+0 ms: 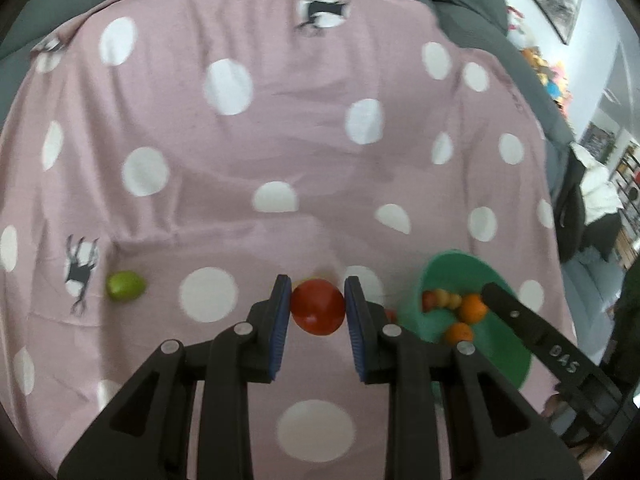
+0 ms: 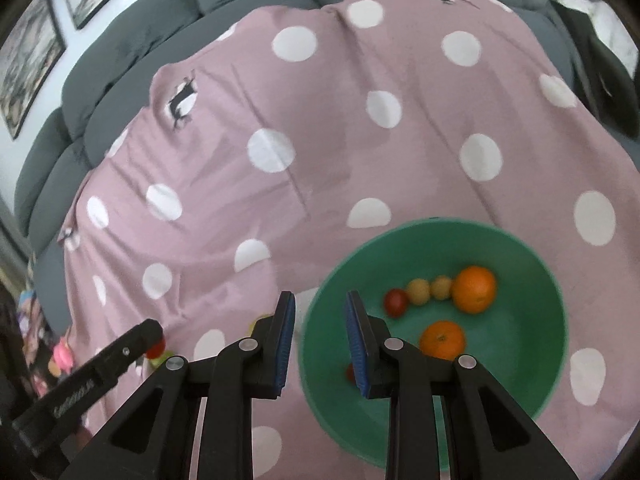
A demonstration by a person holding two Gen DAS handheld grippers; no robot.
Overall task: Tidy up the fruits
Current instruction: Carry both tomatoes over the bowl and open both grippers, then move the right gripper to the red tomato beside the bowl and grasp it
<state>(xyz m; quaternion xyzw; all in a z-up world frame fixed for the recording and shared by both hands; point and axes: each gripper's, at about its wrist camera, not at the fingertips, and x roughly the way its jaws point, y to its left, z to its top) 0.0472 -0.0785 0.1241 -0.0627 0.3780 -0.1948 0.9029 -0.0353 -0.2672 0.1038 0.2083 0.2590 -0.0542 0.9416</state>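
Left wrist view. We see the left gripper (image 1: 317,306) low in the centre of the frame, its two blue ribbed pads clenched on one round, glossy red fruit (image 1: 318,312). A sliver of something yellow shows behind it, too hidden to name. One green lime (image 1: 125,286) lies alone on the cloth at lower left, well apart. At lower right sits one green bowl (image 1: 504,344), smooth and seemingly plastic; inside we count two oranges (image 1: 473,307) and a short row of small fruits, blurred. One black finger of the right gripper (image 1: 524,316) crosses the bowl. Everything rests on a pink blanket (image 1: 280,120) with white dots and black deer prints, wrinkled, draped over a grey cushioned sofa (image 1: 472,12).

Right wrist view. The right gripper (image 2: 320,308) hangs at bottom centre over the bowl's (image 2: 552,300) left rim; nothing lies between its pads, and the jaws stand at their narrowest. In the bowl we count two oranges (image 2: 474,289), two small yellow fruits (image 2: 419,291) and one small red fruit (image 2: 396,302) in a row, with another red bit half hidden behind the right finger. At lower left the left gripper (image 2: 154,344) carries the red fruit (image 2: 157,347).
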